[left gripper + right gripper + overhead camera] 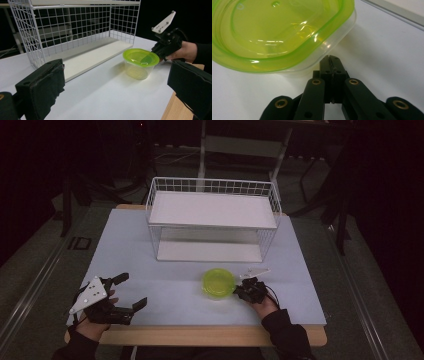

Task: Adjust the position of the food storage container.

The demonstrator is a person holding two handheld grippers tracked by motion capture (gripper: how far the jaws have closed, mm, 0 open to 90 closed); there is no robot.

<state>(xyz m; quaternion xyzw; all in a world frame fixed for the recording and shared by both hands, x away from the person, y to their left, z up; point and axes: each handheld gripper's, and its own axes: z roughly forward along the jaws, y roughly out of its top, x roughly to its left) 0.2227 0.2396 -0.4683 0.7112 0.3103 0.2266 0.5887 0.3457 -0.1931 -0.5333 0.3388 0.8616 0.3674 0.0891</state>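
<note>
- The right gripper [330, 58], jaws pressed together with nothing between them, pointed at a lidded container [279, 35]; its tips sat just beside the container's clear wall, under the lid's rim.
- The container lay directly ahead of those jaws and slightly to their left; whether they touched it I could not tell.
- The left gripper [122, 292], jaws spread wide and empty, was well apart from it.
- The container was squat, with a translucent body and lime-green lid, standing on the white table [165, 292] near a wire rack [212, 222].
</note>
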